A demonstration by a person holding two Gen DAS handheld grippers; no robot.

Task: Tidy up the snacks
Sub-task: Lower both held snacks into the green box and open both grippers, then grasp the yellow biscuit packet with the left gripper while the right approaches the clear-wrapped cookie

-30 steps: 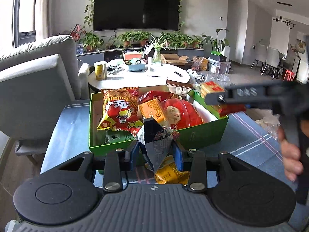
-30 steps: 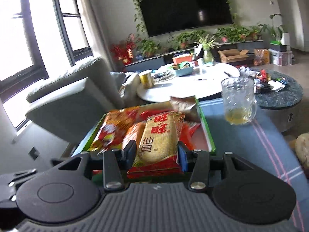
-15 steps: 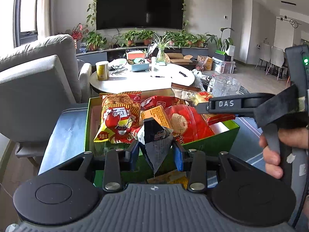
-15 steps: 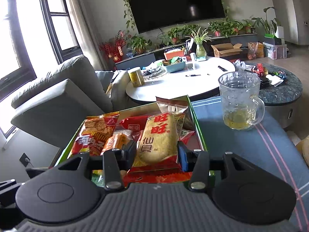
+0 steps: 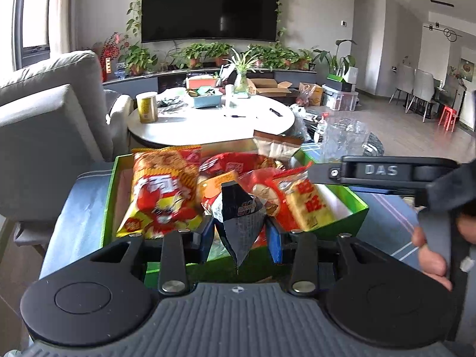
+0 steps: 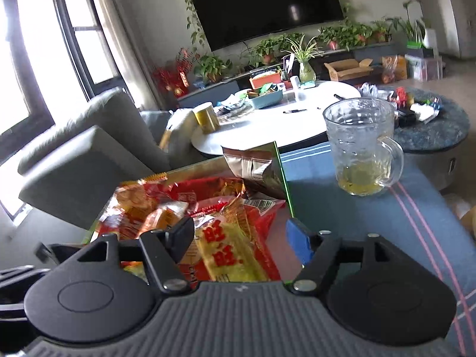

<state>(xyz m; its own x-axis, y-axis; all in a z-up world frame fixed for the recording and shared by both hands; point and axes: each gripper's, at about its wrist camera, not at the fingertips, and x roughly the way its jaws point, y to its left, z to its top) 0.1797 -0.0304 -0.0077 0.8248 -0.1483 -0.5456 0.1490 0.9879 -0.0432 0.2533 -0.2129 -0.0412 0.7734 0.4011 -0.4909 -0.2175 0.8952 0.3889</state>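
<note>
- The green box point(image 5: 355, 208), mid-frame in the left wrist view, is packed with snack packets; bare floor shows only along its right wall.
- In the right wrist view, a glass mug point(image 6: 361, 145) stands at centre right.
- Blue striped cloth point(image 6: 372, 223) below the mug lies clear.
- A grey armchair point(image 6: 89, 160) blocks the left.

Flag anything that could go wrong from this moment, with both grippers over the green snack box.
1. The left gripper pinches the black packet by a crumpled end; it may slip.
2. The right gripper has just been opening around the yellow rice cracker pack, whose near end overhangs the green box and could slide out.
3. The glass mug stands close by; a swing could tip it.
</note>
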